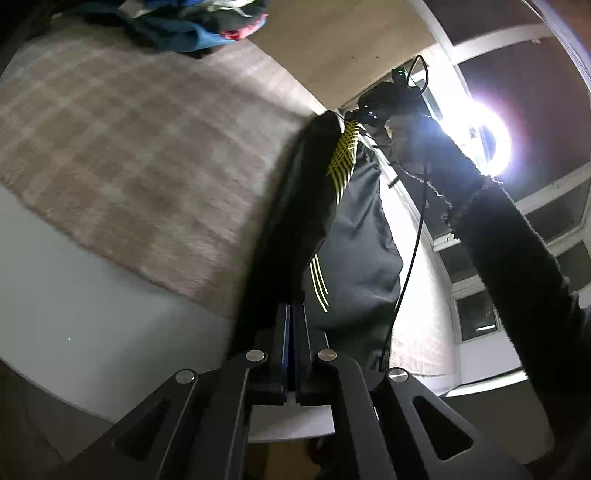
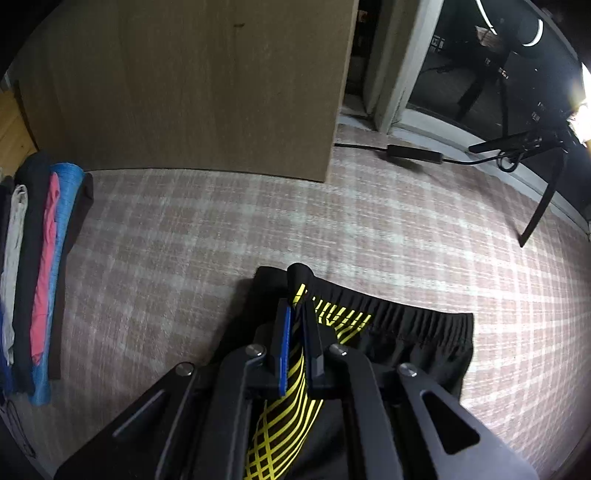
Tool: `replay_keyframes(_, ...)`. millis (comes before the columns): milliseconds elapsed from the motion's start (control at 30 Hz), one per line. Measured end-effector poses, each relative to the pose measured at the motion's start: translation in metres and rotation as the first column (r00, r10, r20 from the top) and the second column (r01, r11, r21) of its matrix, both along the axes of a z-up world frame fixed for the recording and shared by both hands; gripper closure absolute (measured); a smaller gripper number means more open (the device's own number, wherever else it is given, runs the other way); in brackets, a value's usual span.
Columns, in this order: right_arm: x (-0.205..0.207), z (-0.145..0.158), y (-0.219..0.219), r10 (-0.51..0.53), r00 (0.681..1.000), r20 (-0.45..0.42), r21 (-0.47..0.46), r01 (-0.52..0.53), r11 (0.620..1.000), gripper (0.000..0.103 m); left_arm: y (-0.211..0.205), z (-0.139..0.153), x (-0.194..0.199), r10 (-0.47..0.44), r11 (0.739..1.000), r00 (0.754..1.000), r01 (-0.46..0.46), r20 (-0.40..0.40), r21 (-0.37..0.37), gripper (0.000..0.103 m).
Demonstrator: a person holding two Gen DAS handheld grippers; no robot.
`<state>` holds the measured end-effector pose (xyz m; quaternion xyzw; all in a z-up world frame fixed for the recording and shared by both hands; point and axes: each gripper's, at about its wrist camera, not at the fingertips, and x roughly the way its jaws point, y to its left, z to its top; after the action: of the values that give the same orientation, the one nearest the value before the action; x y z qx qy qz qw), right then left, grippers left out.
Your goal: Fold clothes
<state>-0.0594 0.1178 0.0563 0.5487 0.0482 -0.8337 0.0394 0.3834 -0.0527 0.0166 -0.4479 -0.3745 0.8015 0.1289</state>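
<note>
Black shorts with yellow line patterns (image 1: 354, 258) are held up in the air, stretched between both grippers over a plaid bed cover (image 1: 129, 147). My left gripper (image 1: 293, 310) is shut on the shorts' lower edge. My right gripper (image 1: 373, 110) shows far off in the left wrist view, gripping the other end, with a black-sleeved arm behind it. In the right wrist view my right gripper (image 2: 297, 314) is shut on the shorts (image 2: 406, 332) at the elastic waistband beside the yellow pattern.
A stack of folded clothes (image 2: 40, 273) lies at the left of the bed cover (image 2: 221, 229); a loose pile of clothes (image 1: 192, 22) lies at the far end. A wooden cabinet (image 2: 192, 85), a cable with adapter (image 2: 413, 153) and a tripod leg (image 2: 539, 206) stand beyond. A bright lamp (image 1: 491, 144) glares.
</note>
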Motion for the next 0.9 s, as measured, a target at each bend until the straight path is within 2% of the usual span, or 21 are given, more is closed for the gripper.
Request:
replay_keyframes(200, -0.014, -0.013, -0.018, -0.007, 1.0, 0.018, 0.017, 0.007, 1.0, 0.097, -0.005, 0.001, 0.0, -0.014, 1.0, 1.0, 0.014, 0.015, -0.028, 0.102)
replay_keyframes(267, -0.02, -0.025, -0.027, 0.033, 0.997, 0.074, 0.027, -0.035, 0.999, 0.093, -0.007, 0.001, 0.0, -0.018, 0.999, 1.0, 0.019, 0.02, -0.037, 0.102)
replay_keyframes(333, -0.02, -0.023, -0.031, 0.05, 0.996, 0.068, 0.042, -0.053, 0.998, 0.088, -0.009, 0.001, 0.0, -0.023, 0.999, 0.999, 0.024, 0.025, -0.046, 0.102)
replay_keyframes(400, -0.012, -0.008, -0.024, 0.075, 0.997, 0.03, -0.042, -0.074, 0.996, 0.083, -0.011, 0.002, 0.0, -0.027, 0.998, 0.999, 0.029, 0.03, -0.055, 0.102)
replay_keyframes(433, -0.003, 0.005, -0.015, 0.073, 0.997, 0.002, -0.092, -0.072, 0.993, 0.082, -0.012, 0.002, 0.0, -0.03, 0.998, 0.999, 0.032, 0.032, -0.06, 0.097)
replay_keyframes(467, 0.006, 0.018, -0.004, 0.067, 0.997, -0.027, -0.142, -0.07, 0.987, 0.077, -0.013, 0.004, 0.0, -0.033, 0.997, 0.999, 0.035, 0.03, -0.067, 0.089)
replay_keyframes(533, 0.037, 0.038, 0.026, 0.046, 0.998, -0.05, -0.231, -0.056, 0.971, 0.073, -0.02, 0.014, -0.004, -0.047, 0.994, 0.999, 0.047, 0.009, -0.095, 0.084)
replay_keyframes(600, 0.075, 0.052, 0.06, 0.034, 0.998, -0.056, -0.298, -0.05, 0.953, 0.073, -0.026, 0.025, -0.008, -0.061, 0.991, 0.998, 0.059, -0.012, -0.122, 0.084)
replay_keyframes(633, 0.102, 0.054, 0.082, 0.021, 0.998, -0.064, -0.286, -0.038, 0.958, 0.073, -0.029, 0.03, -0.01, -0.068, 0.989, 0.997, 0.064, -0.023, -0.136, 0.082)
replay_keyframes(733, 0.181, 0.043, 0.138, -0.061, 0.996, -0.059, -0.218, 0.047, 0.975, 0.073, -0.026, 0.051, -0.031, -0.123, 0.973, 0.989, 0.104, -0.08, -0.208, 0.071)
replay_keyframes(833, 0.233, 0.009, 0.169, -0.112, 0.993, 0.039, -0.209, 0.118, 0.971, 0.073, -0.01, 0.059, -0.063, -0.222, 0.952, 0.969, 0.192, -0.105, -0.24, 0.061)
replay_keyframes(900, 0.252, -0.009, 0.175, -0.137, 0.987, 0.083, -0.216, 0.152, 0.965, 0.073, 0.006, 0.055, -0.084, -0.286, 0.923, 0.955, 0.252, -0.083, -0.292, 0.061)
